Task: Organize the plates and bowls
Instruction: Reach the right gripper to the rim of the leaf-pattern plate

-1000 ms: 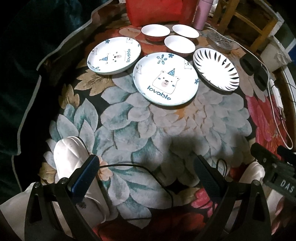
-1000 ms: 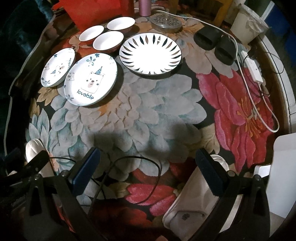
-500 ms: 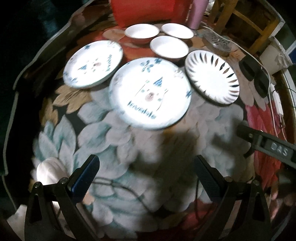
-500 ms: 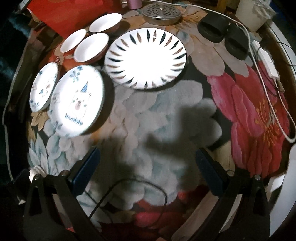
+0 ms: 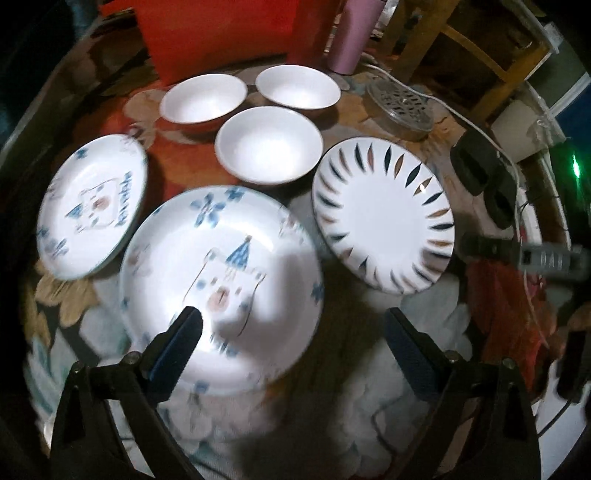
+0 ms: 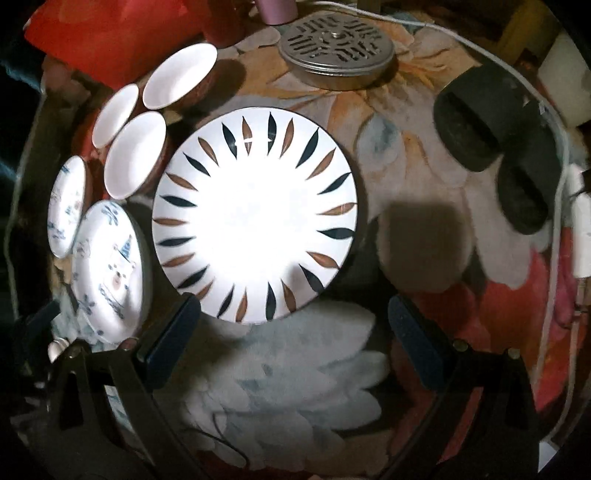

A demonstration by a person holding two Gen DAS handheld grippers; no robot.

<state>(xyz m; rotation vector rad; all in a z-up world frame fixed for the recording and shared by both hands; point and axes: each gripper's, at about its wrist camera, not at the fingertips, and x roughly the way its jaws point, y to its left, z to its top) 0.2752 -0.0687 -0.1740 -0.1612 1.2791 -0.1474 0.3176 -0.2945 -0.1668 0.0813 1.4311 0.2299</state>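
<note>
On a flowered rug lie a large bear plate (image 5: 221,280), a smaller bear plate (image 5: 92,199), a leaf-pattern plate (image 5: 384,214) and three white bowls (image 5: 267,144). My left gripper (image 5: 291,332) is open and empty, just above the near edge of the large bear plate. My right gripper (image 6: 293,321) is open and empty, at the near edge of the leaf-pattern plate (image 6: 255,218). The bowls (image 6: 135,158) and bear plates (image 6: 107,269) show at the left of the right wrist view.
A round metal grate lid (image 6: 334,51), a pair of black slippers (image 6: 491,147) and a white cable with a power strip (image 6: 580,229) lie at the back right. A red cushion (image 5: 218,33) and a pink tumbler (image 5: 351,33) stand behind the bowls.
Both grippers have moved forward and down toward the plates: the left over the large bear plate, the right up to the leaf-pattern plate. Both stayed open.
</note>
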